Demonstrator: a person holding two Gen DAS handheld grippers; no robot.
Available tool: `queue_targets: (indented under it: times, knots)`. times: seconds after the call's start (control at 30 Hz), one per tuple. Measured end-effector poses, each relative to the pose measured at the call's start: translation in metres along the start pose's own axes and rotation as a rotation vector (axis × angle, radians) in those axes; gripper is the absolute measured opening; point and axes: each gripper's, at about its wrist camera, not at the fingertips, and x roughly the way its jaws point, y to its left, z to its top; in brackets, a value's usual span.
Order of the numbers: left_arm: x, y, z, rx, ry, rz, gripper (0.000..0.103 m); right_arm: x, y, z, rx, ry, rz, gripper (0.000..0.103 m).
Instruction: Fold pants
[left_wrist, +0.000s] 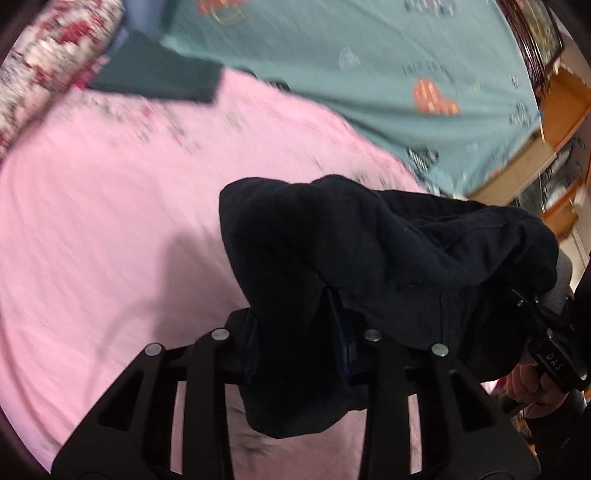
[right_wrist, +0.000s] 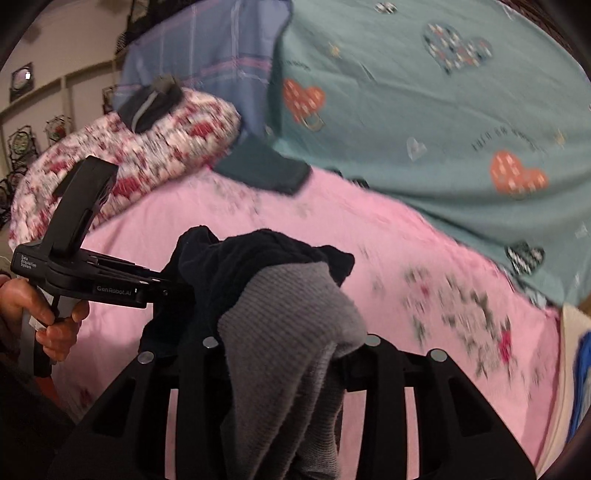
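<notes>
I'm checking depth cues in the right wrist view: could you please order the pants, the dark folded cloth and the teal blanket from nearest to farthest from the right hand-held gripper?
1. Pants: between its fingers.
2. Dark folded cloth: ahead on the pink sheet.
3. Teal blanket: beyond, upper right.

The pants hang above the bed, bunched between both grippers. A folded cloth lies behind them (beside the pillow at its left).

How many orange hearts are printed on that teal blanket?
2: one orange heart near the left edge of the teal blanket, the other lower right. More may be hidden.
</notes>
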Motion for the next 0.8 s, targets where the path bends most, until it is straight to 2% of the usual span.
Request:
queue_targets:
  times: [0.13,0.27,0.43,0.53,0.63,0.77,0.8]
  knots:
    - [-0.037,0.047,0.063,-0.015,-0.101,0.093,0.033,0.054,0.014,0.067,-0.005,-0.074,0.086,0.037]
    - [-0.061,0.103,0.138,0.013,-0.16,0.174,0.033,0.129,0.019,0.136,0.078,-0.097,0.165,0.037]
    - [-0.042,0.158,0.231,0.09,-0.172,0.266,0.033,0.234,0.02,0.202,0.182,-0.076,0.205,0.037]
    - [-0.018,0.188,0.267,0.088,-0.161,0.286,0.033,0.29,0.019,0.221,0.207,-0.032,0.199,0.037]
    - [0.016,0.211,0.294,0.129,-0.145,0.325,0.033,0.335,0.008,0.225,0.272,0.009,0.19,0.037]
    - [0.06,0.238,0.308,0.166,-0.132,0.39,0.033,0.394,-0.01,0.22,0.355,0.079,0.135,0.038]
    - [0.072,0.247,0.309,0.165,-0.116,0.412,0.035,0.411,-0.013,0.216,0.346,0.112,0.089,0.043]
